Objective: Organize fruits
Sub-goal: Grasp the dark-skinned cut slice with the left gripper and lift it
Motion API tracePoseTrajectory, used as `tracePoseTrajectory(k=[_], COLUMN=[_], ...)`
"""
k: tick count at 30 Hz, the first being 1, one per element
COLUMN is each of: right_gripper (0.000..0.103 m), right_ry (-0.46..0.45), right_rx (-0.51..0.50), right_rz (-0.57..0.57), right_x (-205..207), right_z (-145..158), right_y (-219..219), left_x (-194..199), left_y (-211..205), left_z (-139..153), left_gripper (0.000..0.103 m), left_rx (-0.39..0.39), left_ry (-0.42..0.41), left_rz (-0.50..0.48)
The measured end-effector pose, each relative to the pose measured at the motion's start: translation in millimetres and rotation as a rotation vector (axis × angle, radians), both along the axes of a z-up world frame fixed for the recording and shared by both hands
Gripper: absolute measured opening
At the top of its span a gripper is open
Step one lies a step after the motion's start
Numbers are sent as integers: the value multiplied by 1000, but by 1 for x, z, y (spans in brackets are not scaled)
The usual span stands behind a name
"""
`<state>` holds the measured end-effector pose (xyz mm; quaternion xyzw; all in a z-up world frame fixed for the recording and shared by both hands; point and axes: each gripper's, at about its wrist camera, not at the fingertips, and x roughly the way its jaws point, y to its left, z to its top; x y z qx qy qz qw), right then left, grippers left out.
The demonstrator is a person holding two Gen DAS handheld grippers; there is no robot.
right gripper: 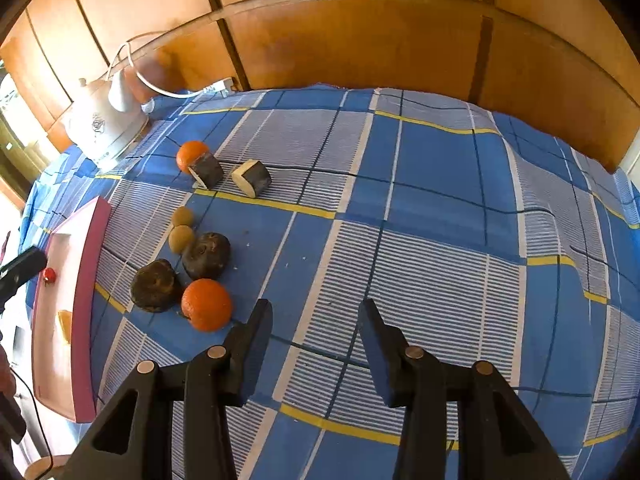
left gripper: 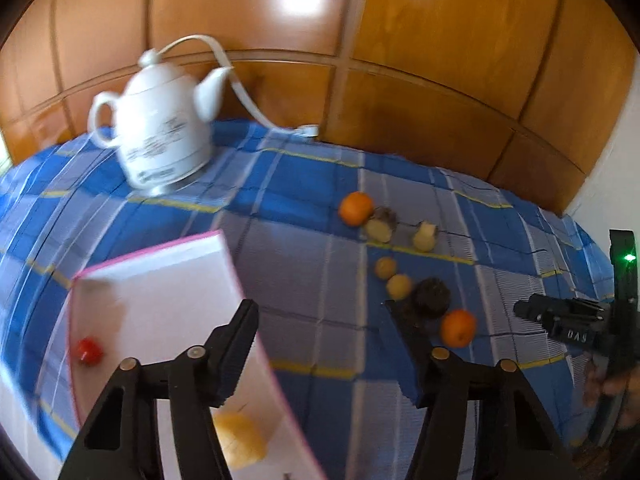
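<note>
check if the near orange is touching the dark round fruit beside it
Touching: the right wrist view shows the near orange pressed against the dark round fruit, no cloth visible between them.

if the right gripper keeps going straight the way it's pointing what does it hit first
Probably just the checked cloth. The right gripper stands open and empty, aimed at bare fabric; the nearest orange lies off to its left, seemingly clear of that line.

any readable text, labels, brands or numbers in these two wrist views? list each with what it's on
"DAS", white letters, partly legible, on the black body of the right gripper as the left wrist view shows it.
Dark print near the base of the white kettle: too blurred to read.
Dark pattern on the kettle's side, in both views: decoration or text, cannot tell.
Nothing readable on the pink-edged tray, the fruit or the checked cloth.
</note>
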<state>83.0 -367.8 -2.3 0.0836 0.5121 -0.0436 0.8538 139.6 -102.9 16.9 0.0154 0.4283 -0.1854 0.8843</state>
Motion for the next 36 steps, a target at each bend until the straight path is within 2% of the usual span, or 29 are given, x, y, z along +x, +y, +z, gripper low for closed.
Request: tracePoseTrajectory(k=[2,8,14,18,22,27,30,31,33,36], right_gripper=[45,45,45,45,45,46,48,48,48,48], right_ry=[13,9,5,5,-5,-7,-6,-6,-6,-2], right_rx=[11,44,57,67,79,92,92,92,89,82], right_rz=[-17,-29,-3,15,35,45,49,51,54,56], right_x=[0,0,0,1,0,-1,-1,-1,-1,-1], right_z=[-1,2,5,6,10,11,11,11,11,11], right_y=[-4,-7,-1,2,6,8,10,10,11,11], left_x=[9,46,90,120,146,158,160,161,160,155], left_y=[-18,-60,-89,-103,-108,-115,-120,-121,-123,-118], left_z=[-4,-19,-34,-45,-60,-72,-75,-77,-80,-83], left_gripper=[51,49,50,59,62,63,62,60,44,43], left_rx=[20,-8,-91,-142,-179,-157,-127,-120,-86,-100], left_ry=[2,106,229,302,401,441,437,444,459,441], left_rz=[-38,-82,-13,66,159,197,203,197,187,168])
